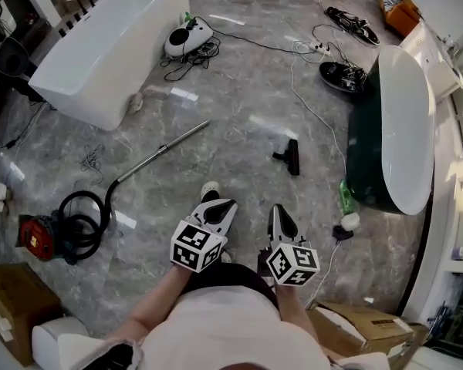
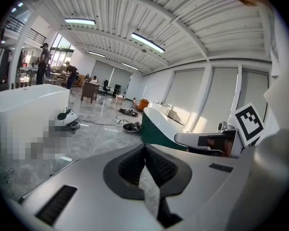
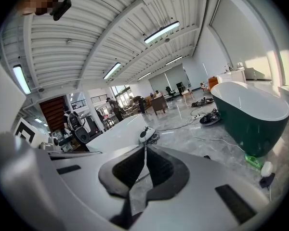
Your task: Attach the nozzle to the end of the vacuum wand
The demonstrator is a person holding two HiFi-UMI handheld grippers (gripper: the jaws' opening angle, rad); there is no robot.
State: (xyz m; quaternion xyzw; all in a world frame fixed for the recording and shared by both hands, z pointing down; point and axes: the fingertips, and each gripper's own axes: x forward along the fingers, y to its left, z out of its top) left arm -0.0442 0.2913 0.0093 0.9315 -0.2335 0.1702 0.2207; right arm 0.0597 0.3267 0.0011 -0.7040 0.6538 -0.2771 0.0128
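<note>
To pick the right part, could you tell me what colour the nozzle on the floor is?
The nozzle is black, clearest in the head view.

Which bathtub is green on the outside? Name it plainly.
The bathtub at the right of the head view: its outer wall is dark green and its inside is white. The other tub, at upper left, is white all over.

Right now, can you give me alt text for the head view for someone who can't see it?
The left hand-held gripper and right hand-held gripper are shut and empty over a grey floor. Ahead lie the black nozzle and, apart from it to the left, the metal vacuum wand, its hose leading to a red vacuum.
</note>
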